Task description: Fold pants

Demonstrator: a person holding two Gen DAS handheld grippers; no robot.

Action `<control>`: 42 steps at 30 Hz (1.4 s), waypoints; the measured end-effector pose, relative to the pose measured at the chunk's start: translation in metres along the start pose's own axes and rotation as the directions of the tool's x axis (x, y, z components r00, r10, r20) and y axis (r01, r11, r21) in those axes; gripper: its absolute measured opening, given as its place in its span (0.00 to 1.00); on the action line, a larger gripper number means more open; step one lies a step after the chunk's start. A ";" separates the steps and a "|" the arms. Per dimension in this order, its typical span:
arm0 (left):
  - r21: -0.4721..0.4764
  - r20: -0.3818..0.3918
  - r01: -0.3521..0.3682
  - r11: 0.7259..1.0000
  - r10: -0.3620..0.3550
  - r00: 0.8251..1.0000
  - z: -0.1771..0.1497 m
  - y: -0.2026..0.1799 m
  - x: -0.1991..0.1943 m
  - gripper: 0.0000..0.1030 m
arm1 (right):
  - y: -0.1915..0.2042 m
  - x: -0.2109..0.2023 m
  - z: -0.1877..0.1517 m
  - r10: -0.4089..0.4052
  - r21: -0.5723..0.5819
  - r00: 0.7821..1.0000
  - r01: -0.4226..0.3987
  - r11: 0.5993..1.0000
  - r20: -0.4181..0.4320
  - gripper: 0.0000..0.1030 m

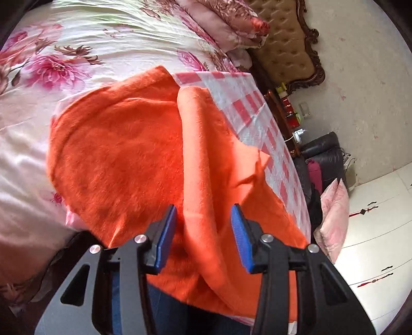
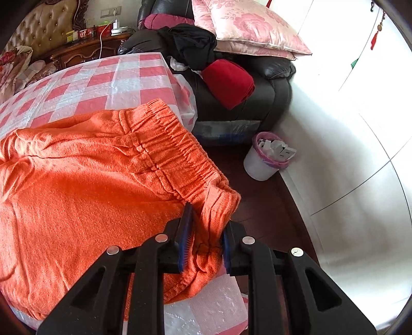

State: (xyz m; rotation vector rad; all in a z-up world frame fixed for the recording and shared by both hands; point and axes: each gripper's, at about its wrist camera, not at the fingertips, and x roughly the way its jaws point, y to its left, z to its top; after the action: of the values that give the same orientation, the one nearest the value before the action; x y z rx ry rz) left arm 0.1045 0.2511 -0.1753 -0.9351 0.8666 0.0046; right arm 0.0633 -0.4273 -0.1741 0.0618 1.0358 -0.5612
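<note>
Orange fleece pants (image 1: pixel 123 159) lie on a red-and-white checked cloth (image 1: pixel 247 103) over the bed. In the left wrist view a raised fold of the pants runs between the fingers of my left gripper (image 1: pixel 203 226), which is open and hovers over the fabric. In the right wrist view the elastic waistband (image 2: pixel 175 152) lies along the cloth's (image 2: pixel 103 77) edge. My right gripper (image 2: pixel 206 232) is shut on the waistband's near corner, with bunched fabric pinched between the blue pads (image 2: pixel 186 226).
A floral bedsheet (image 1: pixel 77 51) and pillows (image 1: pixel 226 23) lie beyond the pants. A dark armchair (image 2: pixel 257 85) with clothes and pink cushions (image 2: pixel 252 28) stands beside the bed. A white waste bin (image 2: pixel 265 157) stands on the dark floor by the white wardrobe (image 2: pixel 347 128).
</note>
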 end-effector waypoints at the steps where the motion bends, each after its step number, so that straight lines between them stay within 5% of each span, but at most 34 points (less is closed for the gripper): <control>1: 0.068 0.004 -0.059 0.996 0.059 0.998 0.005 -0.012 0.009 0.18 | 0.000 0.000 0.000 0.002 -0.002 1.000 -0.002 1.000 -0.002 0.18; 2: 0.161 0.015 -0.146 0.976 0.145 0.989 0.007 -0.028 0.018 0.05 | -0.001 0.000 0.000 0.004 -0.003 1.000 -0.004 1.000 -0.004 0.18; 3: 0.247 0.053 -0.225 0.943 0.219 0.974 0.006 -0.044 0.025 0.03 | -0.001 0.000 0.000 0.009 -0.003 1.000 -0.009 1.000 -0.006 0.18; 4: 0.409 0.162 -0.356 0.840 0.317 0.934 -0.004 -0.074 0.032 0.03 | -0.002 0.000 0.001 0.015 -0.002 1.000 -0.015 1.000 -0.009 0.18; 6: 0.645 0.376 -0.566 0.514 0.431 0.820 -0.039 -0.124 0.058 0.04 | -0.003 0.001 0.001 0.019 0.001 1.000 -0.019 1.000 -0.011 0.18; 7: 0.726 0.486 -0.628 0.280 0.437 0.757 -0.069 -0.144 0.080 0.04 | -0.002 0.001 0.002 0.015 0.001 1.000 -0.015 1.000 -0.012 0.18; 8: 0.762 0.558 -0.641 0.096 0.405 0.724 -0.095 -0.157 0.100 0.04 | -0.001 0.000 0.002 0.009 -0.001 1.000 -0.009 1.000 -0.012 0.18; 9: 0.780 0.573 -0.625 0.012 0.388 0.722 -0.113 -0.160 0.111 0.08 | -0.001 0.000 0.002 0.004 -0.002 1.000 -0.004 1.000 -0.011 0.18; 10: 0.797 0.563 -0.604 -0.018 0.386 0.731 -0.122 -0.162 0.120 0.09 | 0.000 0.000 0.001 0.000 -0.004 1.000 0.000 1.000 -0.009 0.18; 11: 0.810 0.546 -0.587 -0.016 0.386 0.743 -0.128 -0.161 0.124 0.12 | 0.000 0.000 0.001 0.000 -0.004 1.000 0.000 1.000 -0.008 0.18; 12: 0.821 0.522 -0.571 0.016 0.385 0.761 -0.130 -0.161 0.124 0.28 | 0.000 0.000 0.001 0.002 -0.004 1.000 -0.002 1.000 -0.008 0.18; 13: 0.825 0.490 -0.558 0.088 0.379 0.785 -0.128 -0.159 0.118 0.52 | -0.001 0.000 0.001 0.008 -0.005 1.000 -0.008 1.000 -0.008 0.18; 15: 0.813 0.459 -0.544 0.207 0.347 0.818 -0.119 -0.153 0.103 0.57 | -0.002 0.001 0.001 0.015 -0.006 1.000 -0.015 1.000 -0.007 0.18; 16: 0.806 0.412 -0.505 0.308 0.320 0.853 -0.109 -0.147 0.089 0.57 | -0.002 0.001 0.001 0.017 -0.006 1.000 -0.017 1.000 -0.007 0.18; 17: 0.796 0.380 -0.475 0.376 0.301 0.875 -0.103 -0.144 0.081 0.57 | -0.002 0.001 0.001 0.016 -0.007 1.000 -0.016 1.000 -0.006 0.18; 19: 0.688 0.243 -0.324 0.650 0.215 0.946 -0.066 -0.120 0.056 0.57 | -0.001 0.001 0.001 0.009 -0.006 1.000 -0.009 1.000 -0.001 0.18; 20: 0.623 0.202 -0.260 0.738 0.169 0.965 -0.067 -0.110 0.039 0.57 | 0.000 0.000 0.000 0.004 -0.008 1.000 -0.004 1.000 0.002 0.18; 21: 0.492 0.141 -0.147 0.858 0.089 0.986 -0.045 -0.086 0.027 0.55 | 0.001 0.000 -0.001 -0.001 -0.011 1.000 0.002 1.000 0.006 0.18; 22: 0.390 0.109 -0.069 0.918 0.029 0.994 -0.029 -0.068 0.021 0.52 | 0.002 -0.001 -0.002 -0.007 -0.015 1.000 0.007 1.000 0.011 0.18; 23: 0.315 0.085 -0.011 0.949 -0.016 0.996 -0.017 -0.053 0.018 0.51 | 0.002 -0.001 -0.003 -0.010 -0.017 1.000 0.010 1.000 0.014 0.18; 26: 0.184 0.039 0.083 0.979 -0.092 0.995 0.003 -0.026 0.015 0.48 | 0.001 -0.001 -0.003 -0.007 -0.017 1.000 0.007 1.000 0.012 0.18; 30: 0.146 0.003 0.100 0.984 -0.102 0.995 0.025 -0.029 0.030 0.43 | 0.002 -0.001 -0.002 -0.008 -0.017 1.000 0.008 1.000 0.009 0.19; 35: 0.180 -0.076 0.076 0.981 -0.063 0.995 0.035 -0.053 0.059 0.37 | 0.002 0.000 -0.001 -0.008 -0.018 1.000 0.008 1.000 0.008 0.18; 37: 0.192 -0.103 0.060 0.980 -0.040 0.994 0.040 -0.062 0.074 0.25 | 0.001 0.000 -0.001 -0.004 -0.019 1.000 0.005 1.000 0.007 0.19; 39: 0.238 -0.097 0.007 0.971 0.016 0.995 0.042 -0.073 0.081 0.12 | 0.000 0.000 -0.002 0.000 -0.018 1.000 0.000 1.000 0.006 0.19; 42: 0.294 -0.030 -0.040 0.955 0.052 0.998 0.040 -0.084 0.053 0.10 | -0.002 0.001 -0.001 0.014 -0.012 1.000 -0.014 1.000 0.004 0.19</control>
State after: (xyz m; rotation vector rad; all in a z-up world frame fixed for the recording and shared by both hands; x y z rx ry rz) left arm 0.1963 0.2088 -0.1394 -0.6378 0.8960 -0.0998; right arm 0.0616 -0.4291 -0.1749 0.0573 1.0341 -0.5421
